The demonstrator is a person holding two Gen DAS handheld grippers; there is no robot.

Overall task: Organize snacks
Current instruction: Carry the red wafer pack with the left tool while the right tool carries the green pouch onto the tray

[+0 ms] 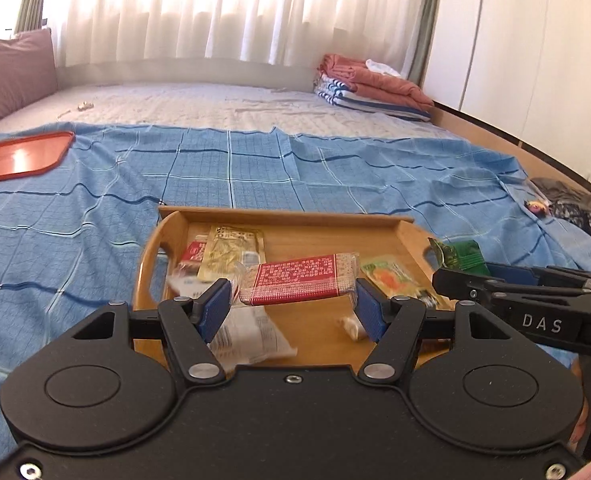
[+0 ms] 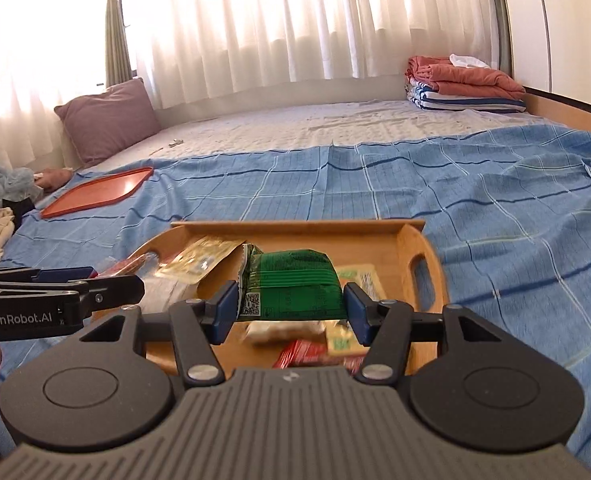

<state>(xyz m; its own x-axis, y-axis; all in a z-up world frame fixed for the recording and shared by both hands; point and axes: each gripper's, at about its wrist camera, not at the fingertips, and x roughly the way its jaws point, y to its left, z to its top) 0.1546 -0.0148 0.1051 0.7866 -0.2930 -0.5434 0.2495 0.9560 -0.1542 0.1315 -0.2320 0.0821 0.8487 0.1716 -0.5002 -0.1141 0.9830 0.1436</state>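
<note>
A wooden tray [image 1: 411, 236] with handles lies on the blue checked bedspread and holds several snack packets. My left gripper [image 1: 293, 300] is shut on a red and clear snack bar packet [image 1: 299, 282] and holds it just above the tray. My right gripper [image 2: 291, 306] is shut on a green snack packet [image 2: 291, 280] above the same tray [image 2: 423, 256]. In the left wrist view the right gripper [image 1: 455, 276] reaches in from the right with the green packet [image 1: 465, 258]. In the right wrist view the left gripper [image 2: 127, 286] comes in from the left.
An orange tray [image 1: 19, 156] lies far left on the bedspread; it also shows in the right wrist view [image 2: 99, 190]. A yellow packet [image 1: 231, 250], a white packet [image 1: 247, 332] and an orange-green packet [image 1: 395, 276] lie in the wooden tray. Folded blankets [image 1: 371, 84] and a purple pillow [image 2: 109, 118] sit at the back.
</note>
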